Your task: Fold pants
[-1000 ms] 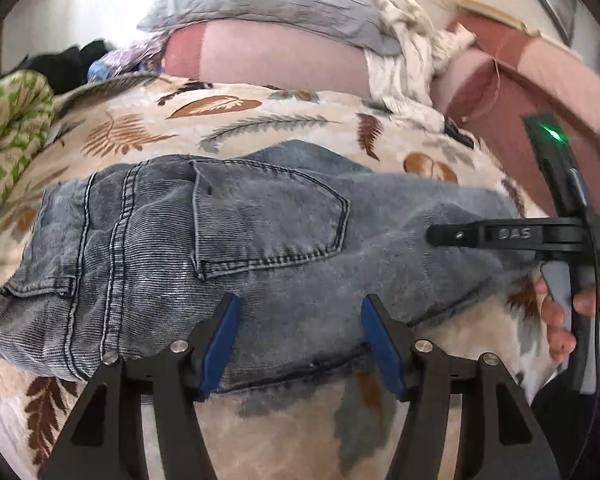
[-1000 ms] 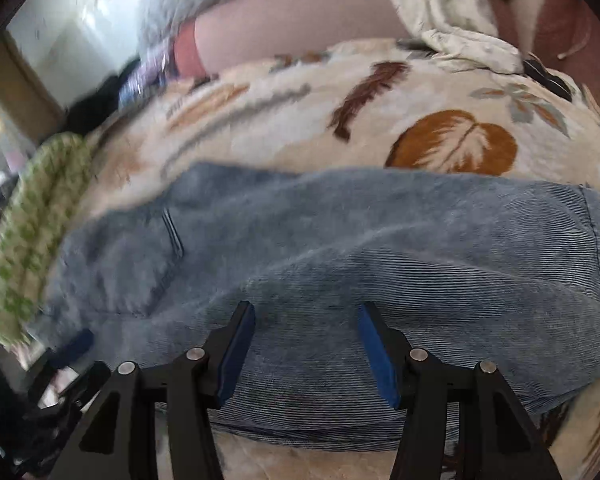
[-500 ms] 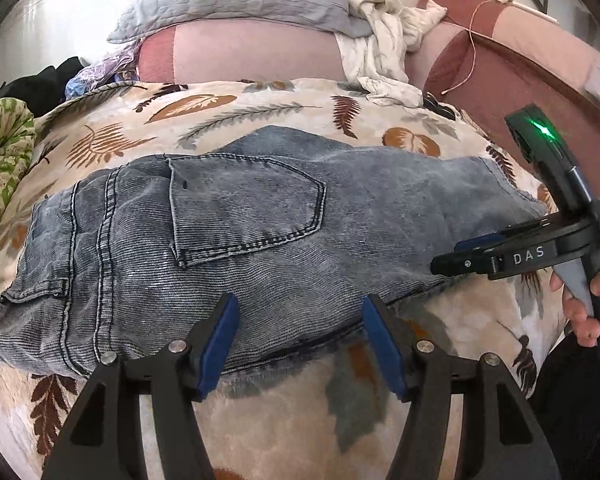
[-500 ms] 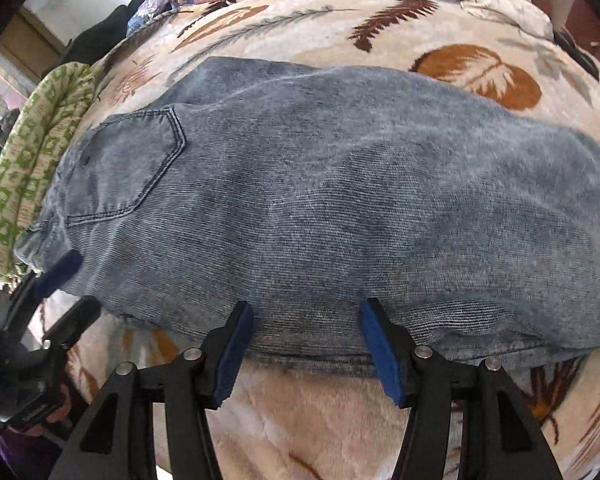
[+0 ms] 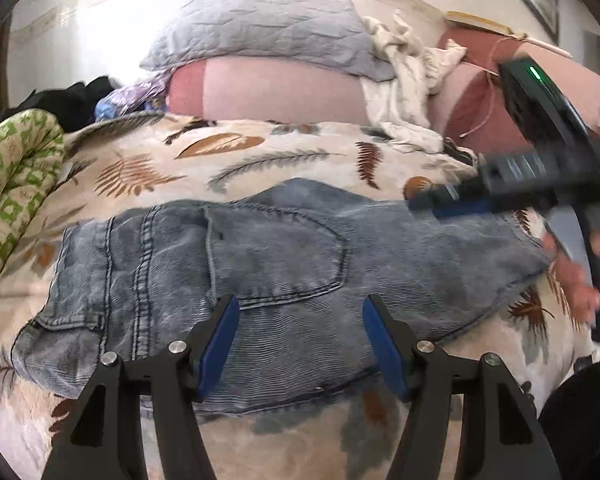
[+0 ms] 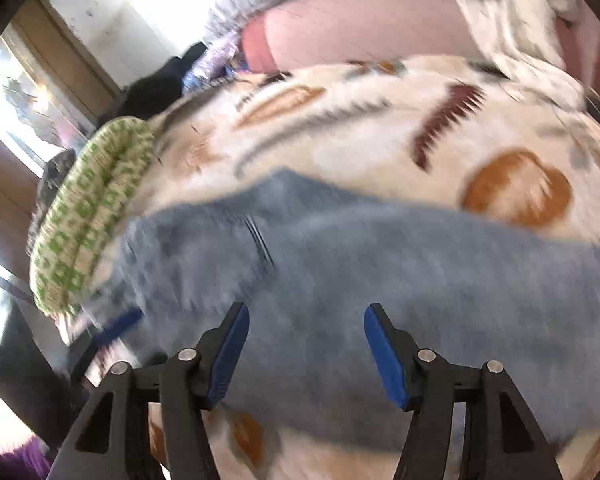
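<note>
Item: grey-blue denim pants (image 5: 284, 276), lying flat, back pocket up, on the leaf-print blanket (image 5: 228, 156) of the bed; apparently already halved leg on leg. Left gripper (image 5: 298, 344) jaws apart, empty, over the near seat edge; right gripper (image 6: 306, 346) likewise apart, empty, over the leg portion, view blurred. Step judged: between folds; next calls for pinching the leg end and carrying it toward the waistband.

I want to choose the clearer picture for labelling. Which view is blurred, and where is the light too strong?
Left wrist view: the jeans are sharp, stitching readable; only the right gripper is motion-smeared; the wall at upper left is overexposed. Right wrist view: blurred throughout, jeans and blanket smeared; the window at left is blown out.
</note>
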Motion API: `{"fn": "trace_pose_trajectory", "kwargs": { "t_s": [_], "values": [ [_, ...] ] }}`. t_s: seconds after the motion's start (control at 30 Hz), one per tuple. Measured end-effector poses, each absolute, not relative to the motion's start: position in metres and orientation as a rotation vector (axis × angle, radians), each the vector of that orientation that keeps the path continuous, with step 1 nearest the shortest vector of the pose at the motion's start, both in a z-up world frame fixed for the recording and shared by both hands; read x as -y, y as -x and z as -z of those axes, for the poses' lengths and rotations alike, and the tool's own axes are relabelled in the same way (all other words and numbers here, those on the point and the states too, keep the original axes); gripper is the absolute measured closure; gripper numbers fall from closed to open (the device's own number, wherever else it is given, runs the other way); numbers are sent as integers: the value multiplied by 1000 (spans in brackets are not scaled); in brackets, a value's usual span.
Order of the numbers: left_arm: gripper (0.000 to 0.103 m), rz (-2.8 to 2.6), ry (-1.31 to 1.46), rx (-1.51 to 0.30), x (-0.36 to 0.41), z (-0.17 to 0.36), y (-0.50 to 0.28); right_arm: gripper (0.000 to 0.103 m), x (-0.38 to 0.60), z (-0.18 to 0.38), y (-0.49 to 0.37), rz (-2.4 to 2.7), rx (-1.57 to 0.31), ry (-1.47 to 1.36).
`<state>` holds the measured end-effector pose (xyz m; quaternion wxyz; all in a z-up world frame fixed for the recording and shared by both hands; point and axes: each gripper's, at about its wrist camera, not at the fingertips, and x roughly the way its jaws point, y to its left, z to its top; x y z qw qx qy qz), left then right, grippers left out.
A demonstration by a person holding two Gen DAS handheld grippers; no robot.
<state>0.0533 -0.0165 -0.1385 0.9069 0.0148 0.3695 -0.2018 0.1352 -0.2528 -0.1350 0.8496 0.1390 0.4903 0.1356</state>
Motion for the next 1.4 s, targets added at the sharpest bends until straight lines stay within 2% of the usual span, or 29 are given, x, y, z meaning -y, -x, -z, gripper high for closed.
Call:
{"fn": "trace_pose_trajectory", "kwargs": {
  "t_s": [0.23, 0.57, 0.6, 0.67, 0.8, 0.93, 1.17, 1.4],
  "values": [
    [38, 365, -42, -833, 19, 150, -67, 39, 187, 143, -239, -345, -1084, -190],
    [38, 353, -16, -877, 22, 155, -75, 40, 169, 182, -297, -362, -1225, -120],
    [38, 354, -13, -880, 22, 155, -76, 41, 167, 183, -298, -361, -1232, -100],
    [38, 357, -9, -887, 21, 156, -77, 58, 160, 189, -303, -336, -1263, -42],
    [38, 355, -21, -893, 23, 157, -77, 73, 152, 202, -307, -318, -1318, 15],
    [38, 349, -28, -895, 24, 157, -76, 94, 156, 197, -308, -259, -1262, -3],
    [38, 325, -32, -877, 22, 155, -76, 96, 160, 213, -311, -204, -1259, -45],
    [37, 328, -60, -879, 22, 158, -76, 92, 205, 178, -278, -236, -1113, -280]
  ]
}}
